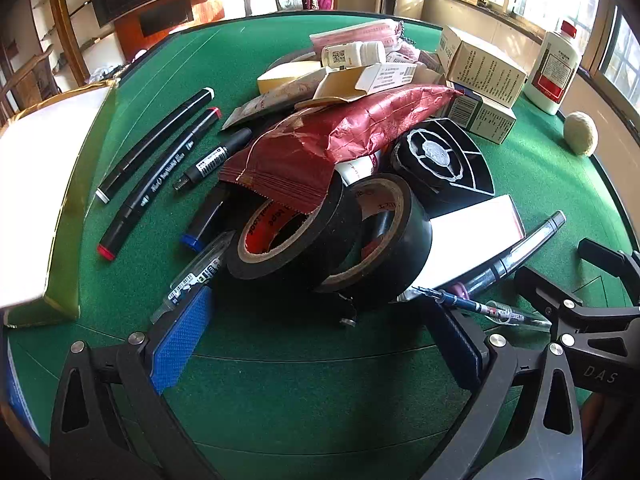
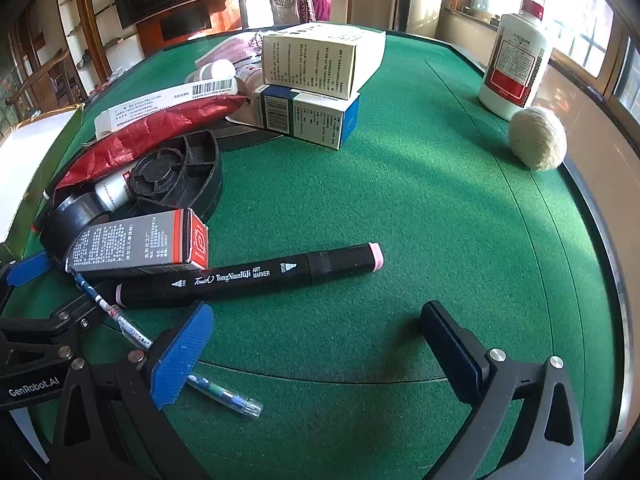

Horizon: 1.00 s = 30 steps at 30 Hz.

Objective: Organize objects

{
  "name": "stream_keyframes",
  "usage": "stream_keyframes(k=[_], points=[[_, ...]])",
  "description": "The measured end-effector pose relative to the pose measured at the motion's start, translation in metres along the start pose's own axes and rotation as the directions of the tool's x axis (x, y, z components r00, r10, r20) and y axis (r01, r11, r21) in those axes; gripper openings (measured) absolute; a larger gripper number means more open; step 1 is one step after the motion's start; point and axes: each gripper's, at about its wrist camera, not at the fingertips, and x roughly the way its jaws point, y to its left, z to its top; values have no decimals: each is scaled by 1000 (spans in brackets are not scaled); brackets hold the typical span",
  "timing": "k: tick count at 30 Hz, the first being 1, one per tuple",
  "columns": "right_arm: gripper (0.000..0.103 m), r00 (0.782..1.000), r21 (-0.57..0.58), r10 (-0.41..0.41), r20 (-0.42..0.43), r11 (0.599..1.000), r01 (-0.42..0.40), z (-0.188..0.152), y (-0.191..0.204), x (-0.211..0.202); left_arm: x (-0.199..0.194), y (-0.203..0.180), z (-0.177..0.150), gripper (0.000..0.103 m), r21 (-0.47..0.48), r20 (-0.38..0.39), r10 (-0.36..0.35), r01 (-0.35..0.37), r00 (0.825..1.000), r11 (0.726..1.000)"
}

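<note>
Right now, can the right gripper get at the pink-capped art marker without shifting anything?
Probably yes. The right gripper is open, with the art marker lying just ahead on bare felt. Only the grey-and-red box crowds its far side.

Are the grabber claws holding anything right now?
No. The left gripper and right gripper are both open and empty above the green table.

The black marker [image 2: 248,276] lying near on the worktop reads "Touch TongNianRiJi ART MARKER". The left gripper's arm [image 2: 34,386] carries "GenRobot.AI". The right gripper's body [image 1: 600,374] shows "DAS". Print on the boxes is too small to read.
</note>
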Motion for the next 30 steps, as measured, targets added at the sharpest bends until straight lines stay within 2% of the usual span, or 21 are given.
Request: stream_keyframes(k=[30], points=[[103,1000,35,-20,-2,999,20,7,-1,3,1,-1,-2,103,0,1,1,-1,1000,1000]])
